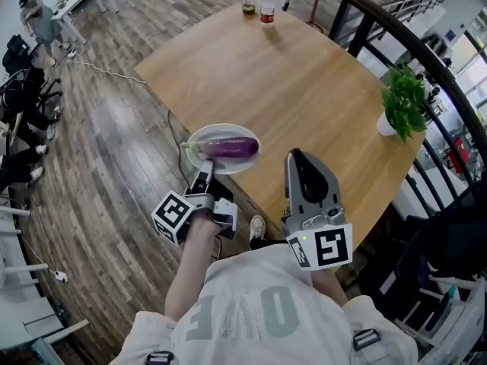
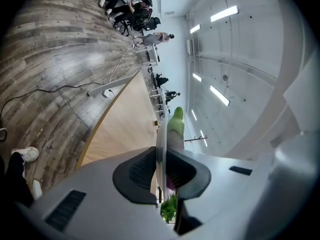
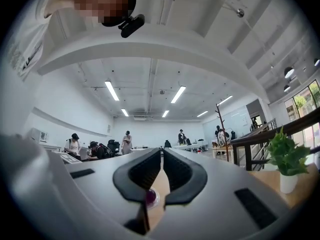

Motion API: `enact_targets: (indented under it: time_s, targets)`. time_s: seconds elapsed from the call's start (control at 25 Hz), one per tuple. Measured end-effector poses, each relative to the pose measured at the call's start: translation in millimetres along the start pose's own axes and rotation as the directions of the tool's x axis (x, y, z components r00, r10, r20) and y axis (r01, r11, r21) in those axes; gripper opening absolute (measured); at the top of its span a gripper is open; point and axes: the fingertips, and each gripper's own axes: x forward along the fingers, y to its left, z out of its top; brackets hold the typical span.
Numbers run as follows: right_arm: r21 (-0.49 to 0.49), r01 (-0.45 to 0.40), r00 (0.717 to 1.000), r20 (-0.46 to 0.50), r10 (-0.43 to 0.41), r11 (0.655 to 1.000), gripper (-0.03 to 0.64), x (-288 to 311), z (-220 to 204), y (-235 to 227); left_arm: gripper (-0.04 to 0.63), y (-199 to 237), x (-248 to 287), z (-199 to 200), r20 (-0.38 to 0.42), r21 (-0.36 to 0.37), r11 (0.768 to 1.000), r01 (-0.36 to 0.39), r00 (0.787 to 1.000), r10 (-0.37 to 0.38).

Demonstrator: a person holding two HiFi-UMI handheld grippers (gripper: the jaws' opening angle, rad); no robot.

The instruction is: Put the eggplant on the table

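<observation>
A purple eggplant (image 1: 228, 148) with a green stem lies on a pale round plate (image 1: 199, 137). The plate hangs over the near-left edge of the light wooden table (image 1: 289, 82). My left gripper (image 1: 204, 172) is shut on the plate's near rim. In the left gripper view the plate (image 2: 161, 134) shows edge-on between the pads, with the eggplant's green stem (image 2: 176, 126) beyond it. My right gripper (image 1: 295, 157) is shut and holds nothing, just right of the plate over the table's near edge. In the right gripper view, a bit of the eggplant (image 3: 150, 196) shows below my right gripper (image 3: 161, 171).
A potted green plant (image 1: 403, 101) stands at the table's right edge. A bottle (image 1: 267, 6) and a cup (image 1: 248, 3) stand at the far corner. A dark railing (image 1: 396, 29) runs along the right. A cable (image 1: 99, 68) crosses the wooden floor on the left, where people sit at desks.
</observation>
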Motion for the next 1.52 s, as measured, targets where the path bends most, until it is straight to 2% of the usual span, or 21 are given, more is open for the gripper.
enact_targets:
  time_s: [0.32, 0.52, 0.68, 0.92, 1.24, 1.44, 1.52]
  targets:
    - [0.051, 0.015, 0.999, -0.038, -0.013, 0.999, 0.029, 36, -27, -18, 0.044, 7, 38, 14, -0.023, 0.038, 0.998, -0.051, 0.998, 0.052]
    - [0.061, 0.066, 0.996, -0.060, -0.062, 0.996, 0.028, 39, -33, -40, 0.044, 2, 69, 3, -0.085, 0.081, 0.996, -0.046, 0.995, 0.053]
    - [0.083, 0.121, 0.990, -0.075, -0.115, 0.989, 0.028, 40, -38, -62, 0.043, -5, 101, -13, -0.153, 0.073, 0.997, -0.018, 0.988, 0.029]
    - [0.058, 0.189, 0.977, -0.108, -0.182, 0.980, 0.028, 39, -44, -76, 0.043, -9, 132, -34, -0.240, 0.053, 0.999, 0.006, 0.971, 0.007]
    - [0.027, 0.240, 0.960, -0.152, -0.234, 0.970, 0.028, 36, -56, -93, 0.043, 9, 156, -51, -0.284, 0.063, 0.998, -0.022, 0.958, 0.039]
    - [0.022, 0.244, 0.955, -0.182, -0.236, 0.970, 0.028, 40, -66, -99, 0.043, 31, 168, -57, -0.293, 0.085, 0.994, -0.067, 0.952, 0.089]
    - [0.024, 0.244, 0.952, -0.193, -0.235, 0.969, 0.029, 41, -71, -102, 0.043, 42, 175, -62, -0.308, 0.066, 0.996, -0.068, 0.948, 0.085]
